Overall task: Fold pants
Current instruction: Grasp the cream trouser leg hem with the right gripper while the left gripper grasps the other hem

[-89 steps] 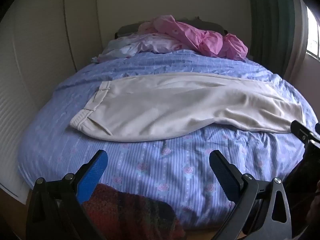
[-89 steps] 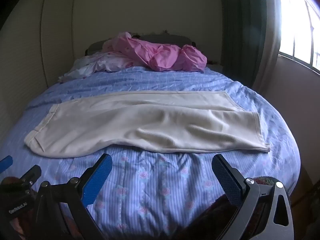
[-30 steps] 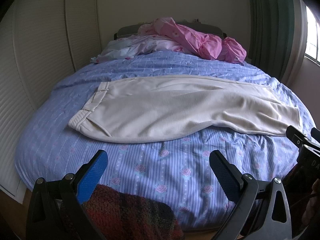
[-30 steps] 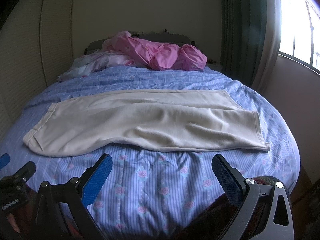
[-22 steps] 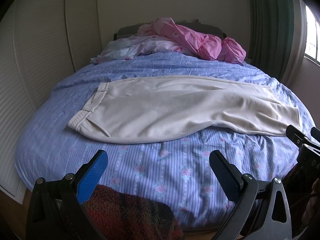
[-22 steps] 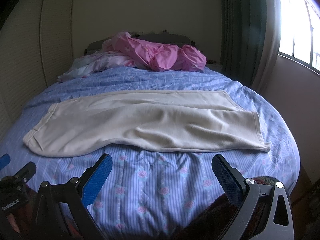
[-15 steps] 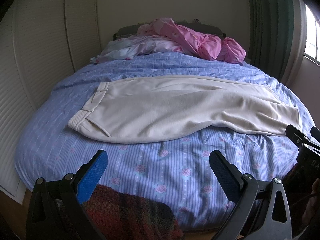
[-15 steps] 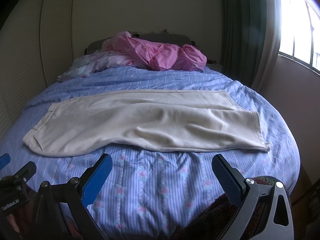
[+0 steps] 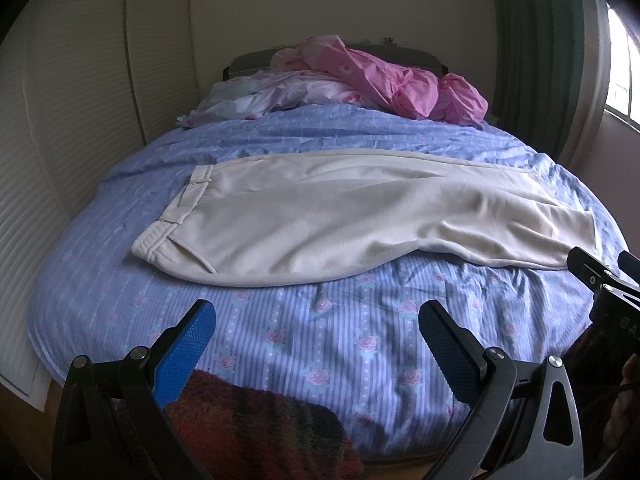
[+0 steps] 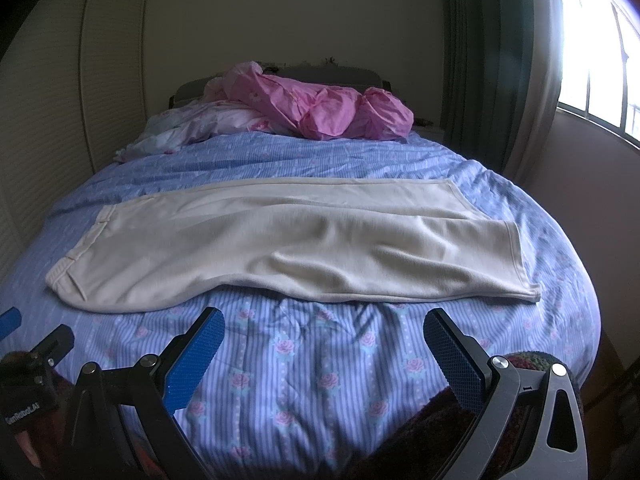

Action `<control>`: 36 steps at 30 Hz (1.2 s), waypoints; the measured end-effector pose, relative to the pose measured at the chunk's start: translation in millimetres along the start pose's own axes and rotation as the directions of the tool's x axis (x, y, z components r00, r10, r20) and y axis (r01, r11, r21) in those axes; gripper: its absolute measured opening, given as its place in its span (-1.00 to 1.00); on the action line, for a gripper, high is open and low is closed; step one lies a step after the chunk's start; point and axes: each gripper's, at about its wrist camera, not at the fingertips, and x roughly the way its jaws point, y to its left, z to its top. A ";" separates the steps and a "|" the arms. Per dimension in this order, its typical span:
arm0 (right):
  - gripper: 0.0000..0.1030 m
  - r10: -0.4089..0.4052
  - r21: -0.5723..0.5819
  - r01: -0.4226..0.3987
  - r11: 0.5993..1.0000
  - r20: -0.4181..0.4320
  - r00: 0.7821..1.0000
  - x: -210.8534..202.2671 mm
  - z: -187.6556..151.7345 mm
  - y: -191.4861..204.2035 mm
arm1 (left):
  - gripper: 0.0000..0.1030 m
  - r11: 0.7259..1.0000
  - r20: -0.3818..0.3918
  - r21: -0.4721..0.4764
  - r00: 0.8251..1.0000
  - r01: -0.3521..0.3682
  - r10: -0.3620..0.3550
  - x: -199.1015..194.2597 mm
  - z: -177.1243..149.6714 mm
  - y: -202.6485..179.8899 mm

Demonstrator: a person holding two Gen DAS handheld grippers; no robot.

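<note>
- The cream pants (image 9: 360, 216) lie flat across the bed (image 9: 280, 340), long axis running side to side, already doubled leg on leg, ahead of both claws and well apart from them
- The waistband (image 9: 172, 216) sits toward the bed's left edge, the leg cuffs (image 10: 516, 264) toward its right edge
- The left claw (image 9: 316, 340) is spread wide and holds nothing; it is likely the nearer one to the waistband
- The right claw (image 10: 324, 344) is also spread and empty, nearer the cuffs
- The blue floral cover is soft and rumpled; pink bedding (image 10: 320, 112) is heaped at the head, a window (image 10: 592, 40) on the right
</note>
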 end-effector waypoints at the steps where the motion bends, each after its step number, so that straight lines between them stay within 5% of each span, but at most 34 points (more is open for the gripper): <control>1: 0.97 0.000 0.000 0.000 1.000 0.000 1.000 0.3 0.0 0.3 | 1.00 1.000 0.004 0.009 1.000 0.004 -0.004 -0.7 1.1 -1.6; 8: 0.97 -0.005 0.087 0.010 0.996 -0.055 0.998 18.3 5.5 -16.5 | 1.00 0.997 0.021 0.067 0.999 0.031 -0.032 17.6 20.9 -15.5; 13: 0.97 -0.042 0.212 0.057 0.976 -0.077 0.996 44.9 10.8 -28.7 | 1.00 0.982 -0.064 0.150 0.992 0.114 -0.105 53.2 35.1 -40.4; 24: 0.94 -0.102 0.330 0.132 0.935 -0.109 0.989 109.1 7.6 -30.7 | 0.98 0.873 -0.154 0.425 0.970 0.238 -0.189 121.0 51.5 -109.9; 30: 0.58 -0.102 0.384 0.168 0.908 -0.186 0.977 155.9 0.7 -48.0 | 0.76 0.867 -0.240 0.397 0.946 0.301 -0.218 165.8 60.6 -123.3; 36: 0.27 -0.044 0.479 0.196 0.856 -0.310 0.950 199.0 -17.1 -73.7 | 0.33 0.848 -0.351 0.372 0.903 0.377 -0.248 202.9 50.2 -137.1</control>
